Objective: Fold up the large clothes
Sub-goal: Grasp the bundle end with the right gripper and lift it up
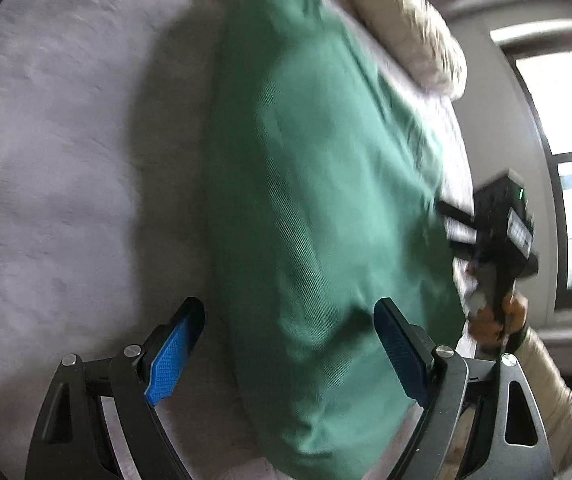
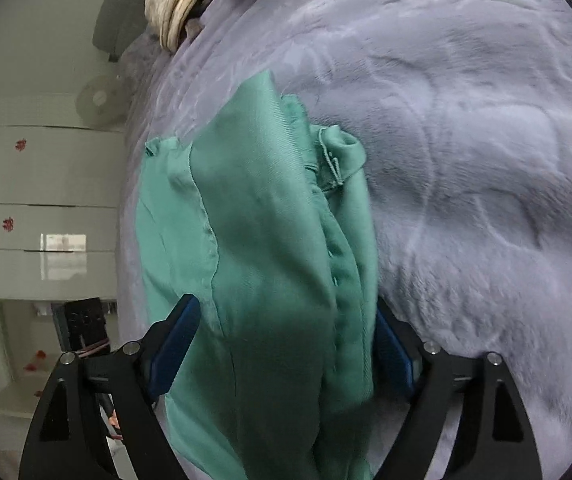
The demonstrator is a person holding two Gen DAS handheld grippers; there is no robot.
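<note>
Green garment [image 1: 318,216] folded into long strip on grey plush blanket [image 1: 66,160]. Left gripper [image 1: 286,344] above garment's near end, jaws wide, nothing gripped. Right gripper [image 2: 286,344] jaws spread wide, garment bunched between them. Cream quilt [image 1: 410,28] beyond garment's far end.

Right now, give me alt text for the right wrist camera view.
A green garment lies bunched on a grey plush blanket, passing between the right gripper's open blue-padded fingers. A cream quilted fabric sits at the far edge.
</note>
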